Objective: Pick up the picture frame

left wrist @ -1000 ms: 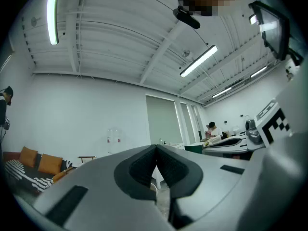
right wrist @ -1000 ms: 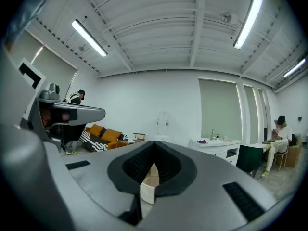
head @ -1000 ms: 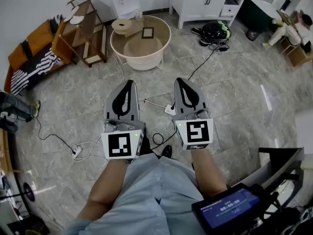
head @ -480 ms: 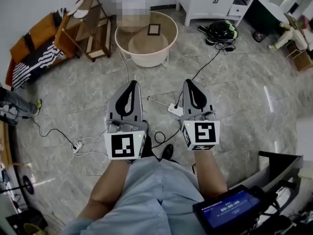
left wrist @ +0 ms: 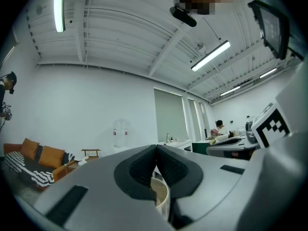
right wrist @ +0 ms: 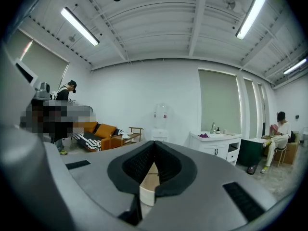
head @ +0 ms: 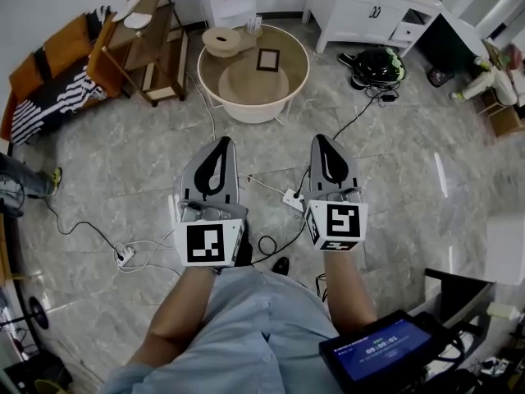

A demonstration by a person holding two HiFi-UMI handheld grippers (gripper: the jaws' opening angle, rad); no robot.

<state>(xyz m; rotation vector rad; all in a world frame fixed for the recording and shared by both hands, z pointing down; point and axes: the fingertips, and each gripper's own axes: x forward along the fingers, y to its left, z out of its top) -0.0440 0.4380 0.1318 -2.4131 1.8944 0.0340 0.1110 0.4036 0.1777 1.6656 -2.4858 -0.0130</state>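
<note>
A small dark picture frame lies flat on the round cream table at the far end of the room. Both grippers are held side by side over the floor, well short of the table, and point at it. The left gripper has its jaws closed tip to tip with nothing held. The right gripper is shut and empty too. In the left gripper view the left gripper shows the table's rim under its tips. In the right gripper view the right gripper shows the table's side below it.
A wooden shelf rack and an orange sofa stand left of the table, a white cabinet and a black helmet to its right. Power strips and cables lie on the tiled floor. A round wooden piece sits on the table.
Both grippers and the person have advanced toward the round table, which now sits nearer and lower in the head view. The jaws stay closed.
</note>
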